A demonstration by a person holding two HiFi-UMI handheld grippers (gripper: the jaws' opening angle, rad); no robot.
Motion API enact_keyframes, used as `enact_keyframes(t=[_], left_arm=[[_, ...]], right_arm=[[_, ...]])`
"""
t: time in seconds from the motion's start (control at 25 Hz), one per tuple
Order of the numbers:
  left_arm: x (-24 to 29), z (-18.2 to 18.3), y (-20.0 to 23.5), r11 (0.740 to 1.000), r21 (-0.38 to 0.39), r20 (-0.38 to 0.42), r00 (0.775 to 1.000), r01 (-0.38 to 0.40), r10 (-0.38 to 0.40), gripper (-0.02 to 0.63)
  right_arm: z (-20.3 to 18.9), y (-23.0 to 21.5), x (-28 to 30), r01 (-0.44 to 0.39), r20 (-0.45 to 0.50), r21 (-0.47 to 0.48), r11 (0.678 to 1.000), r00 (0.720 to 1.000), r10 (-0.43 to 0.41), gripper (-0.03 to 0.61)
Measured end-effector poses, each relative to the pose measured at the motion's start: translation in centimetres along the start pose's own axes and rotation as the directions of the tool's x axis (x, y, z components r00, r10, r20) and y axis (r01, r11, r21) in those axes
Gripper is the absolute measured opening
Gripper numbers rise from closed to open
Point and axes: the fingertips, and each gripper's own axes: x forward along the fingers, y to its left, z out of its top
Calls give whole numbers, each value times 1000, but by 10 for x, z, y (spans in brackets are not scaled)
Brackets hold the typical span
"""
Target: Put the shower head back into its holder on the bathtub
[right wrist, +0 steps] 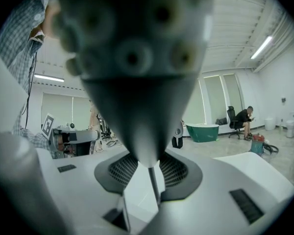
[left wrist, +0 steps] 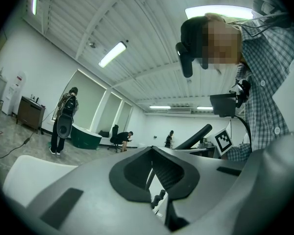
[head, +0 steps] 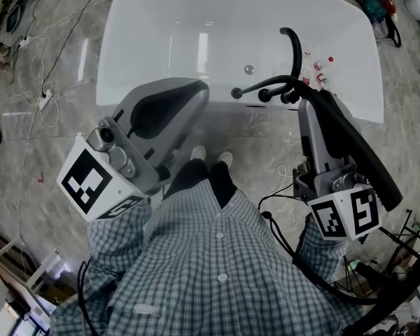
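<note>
The black shower head [head: 357, 152] is a long dark wand lying along my right gripper [head: 311, 100], which is shut on it. In the right gripper view its nozzle face [right wrist: 137, 58] fills the upper frame, tapering down between the jaws of the right gripper [right wrist: 152, 180]. Its black hose [head: 315, 271] loops down at the lower right. The black faucet [head: 290, 51] with knobs [head: 262, 95] stands on the white bathtub [head: 154, 19] rim, just beyond the right gripper's tip. My left gripper [head: 192, 93] hovers near the tub's front edge, shut and holding nothing; its jaws [left wrist: 157, 180] point upward into the room.
Small red-and-white bottles [head: 320, 68] stand on the tub rim right of the faucet. The drain [head: 249, 69] is in the tub floor. Cables [head: 42, 96] lie on the tiles at left. My shoes [head: 210, 156] are close to the tub. A green tub [right wrist: 202, 131] and people are far off.
</note>
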Motion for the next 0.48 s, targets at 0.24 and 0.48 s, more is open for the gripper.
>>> enact_keyframes(t=[0.24,0.48], left_arm=[[-1,-4,2,1000,-1,-12,1000,-7,7,8],[-3,-14,6,1000,-4,-27,999,-22,22,8]], right_arm=[[-8,3,2,-9,-18,24,1000,1000,9,135],[-13,-1,7,3,-32,5,1000,999,-3,135]])
